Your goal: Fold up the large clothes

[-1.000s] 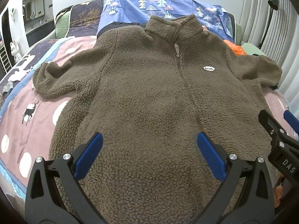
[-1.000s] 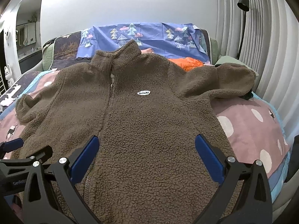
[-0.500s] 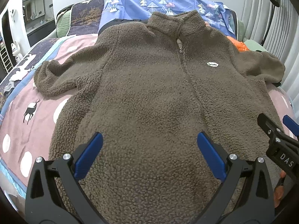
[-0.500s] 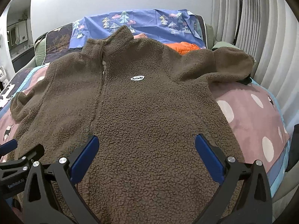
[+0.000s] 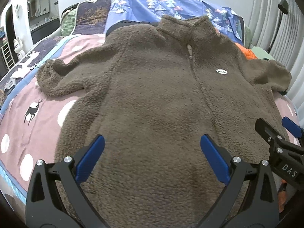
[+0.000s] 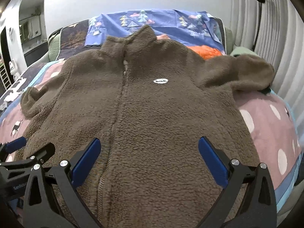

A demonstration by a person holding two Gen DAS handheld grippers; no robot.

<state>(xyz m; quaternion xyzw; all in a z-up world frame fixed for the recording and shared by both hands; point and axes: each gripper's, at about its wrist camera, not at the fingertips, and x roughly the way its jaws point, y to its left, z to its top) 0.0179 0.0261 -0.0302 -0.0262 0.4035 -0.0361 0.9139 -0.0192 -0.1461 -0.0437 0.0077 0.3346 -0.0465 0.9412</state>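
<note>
A brown fleece jacket (image 5: 155,87) lies flat and front-up on the bed, zip closed, collar at the far end, with a small white label (image 6: 160,80) on its chest. Both sleeves spread outward: one (image 5: 57,79) to the left, the other (image 6: 245,74) bunched at the right. My left gripper (image 5: 152,152) hovers open over the lower hem area, nothing between its blue pads. My right gripper (image 6: 148,152) is likewise open above the hem, just right of the zip (image 6: 121,95). Each gripper shows at the edge of the other's view.
The bed has a pink bedspread (image 5: 28,125) with white dots and deer. A blue tree-print cloth (image 5: 171,5) and an orange item (image 6: 205,51) lie beyond the collar. Curtains (image 6: 281,43) and a lamp stand are at the right. A doorway is at the far left.
Both grippers have moved forward and lower over the jacket, so it fills more of each view. Both stay open.
</note>
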